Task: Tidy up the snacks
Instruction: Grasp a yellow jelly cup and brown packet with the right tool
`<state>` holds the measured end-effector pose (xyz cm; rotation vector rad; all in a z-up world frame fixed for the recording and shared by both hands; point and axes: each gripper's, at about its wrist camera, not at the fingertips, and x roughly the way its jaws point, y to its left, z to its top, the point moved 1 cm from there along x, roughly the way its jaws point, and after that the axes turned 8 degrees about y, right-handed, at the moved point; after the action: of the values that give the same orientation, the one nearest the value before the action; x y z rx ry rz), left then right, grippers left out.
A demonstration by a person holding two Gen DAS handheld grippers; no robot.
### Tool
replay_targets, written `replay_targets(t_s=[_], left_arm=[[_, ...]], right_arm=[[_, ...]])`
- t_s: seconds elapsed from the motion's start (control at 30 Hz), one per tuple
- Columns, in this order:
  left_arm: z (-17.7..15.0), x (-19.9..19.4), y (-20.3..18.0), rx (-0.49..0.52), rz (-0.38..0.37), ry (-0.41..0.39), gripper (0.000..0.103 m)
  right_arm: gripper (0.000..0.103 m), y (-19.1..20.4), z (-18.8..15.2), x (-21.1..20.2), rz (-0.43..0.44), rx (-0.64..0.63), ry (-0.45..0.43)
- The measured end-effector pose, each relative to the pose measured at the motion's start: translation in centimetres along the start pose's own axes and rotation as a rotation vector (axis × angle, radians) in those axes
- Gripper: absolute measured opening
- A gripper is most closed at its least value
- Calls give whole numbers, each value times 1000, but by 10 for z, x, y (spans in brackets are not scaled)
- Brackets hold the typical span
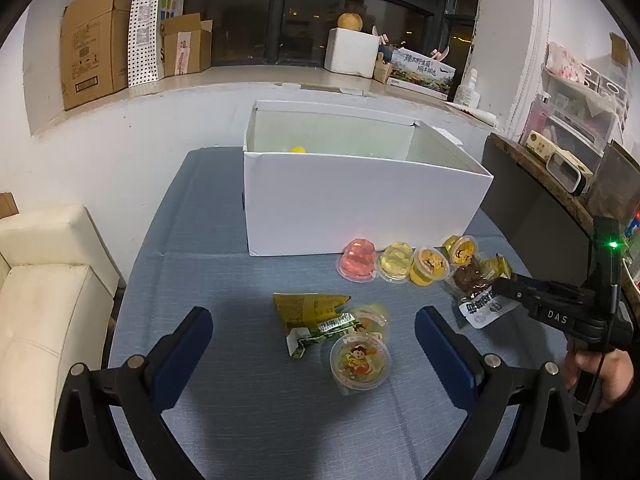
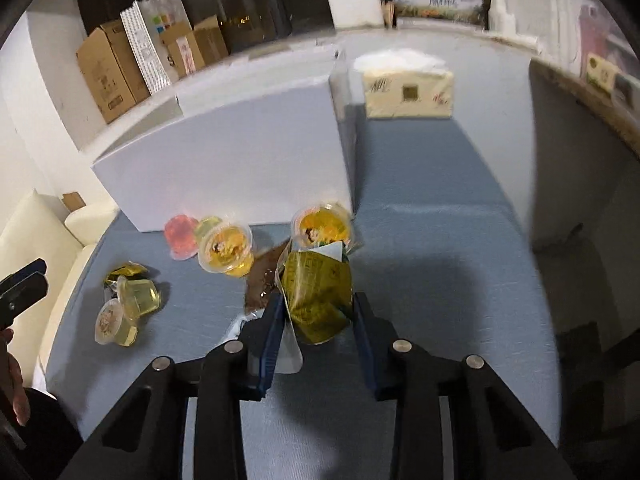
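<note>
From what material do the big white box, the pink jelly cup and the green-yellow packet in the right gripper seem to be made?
White box: probably matte cardboard, with flat walls and thin folded edges.
Pink jelly cup: seemingly thin translucent plastic; light glows through it.
Green-yellow packet, between the fingers of the right gripper: likely glossy plastic or foil film; it wrinkles and shows highlights.

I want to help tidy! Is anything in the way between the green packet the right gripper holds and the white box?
Yes. A yellow jelly cup sits between the green packet in the right gripper and the white box wall; lifting over both looks easiest.
</note>
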<state>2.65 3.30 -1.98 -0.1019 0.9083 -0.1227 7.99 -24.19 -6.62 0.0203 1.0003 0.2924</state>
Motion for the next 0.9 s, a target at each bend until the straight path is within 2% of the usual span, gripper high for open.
replay_targets(t_s=[0.2, 0.23, 0.3, 0.33, 0.47, 0.63, 0.73, 0.77, 0.8, 0.83, 0.87, 0.9], left_arm=[[0, 2, -1, 0, 7, 5, 103], [-1, 3, -1, 0, 8, 8, 103], [-1, 3, -2, 3, 7, 9, 103], [-1, 3, -2, 6, 7, 7, 103], [0, 3, -3, 9, 5, 11, 103], [0, 2, -1, 4, 3, 8, 103], [-1, 2, -2, 5, 2, 8, 103], [-1, 2, -2, 6, 3, 8, 103], [-1, 2, -2, 8, 4, 9, 103], [-1, 3, -2, 9, 5, 11, 103], [-1, 3, -2, 9, 6, 11, 103], [-1, 3, -2, 7, 7, 12, 103]], right_arm=[[32, 7, -1, 2, -3, -15, 7], [36, 7, -1, 3, -11, -5, 20], [53, 0, 2, 10, -4, 20, 42], [68, -2, 1, 11, 7, 35, 45], [80, -8, 2, 11, 46, 72, 52], [80, -26, 2, 11, 11, 161, 46], [79, -29, 2, 20, 43, 180, 80], [77, -27, 2, 22, 42, 163, 86], [64, -21, 3, 25, 28, 123, 93], [62, -15, 3, 24, 8, 89, 79], [54, -12, 4, 21, 0, 69, 68], [53, -10, 4, 20, 5, 58, 64]])
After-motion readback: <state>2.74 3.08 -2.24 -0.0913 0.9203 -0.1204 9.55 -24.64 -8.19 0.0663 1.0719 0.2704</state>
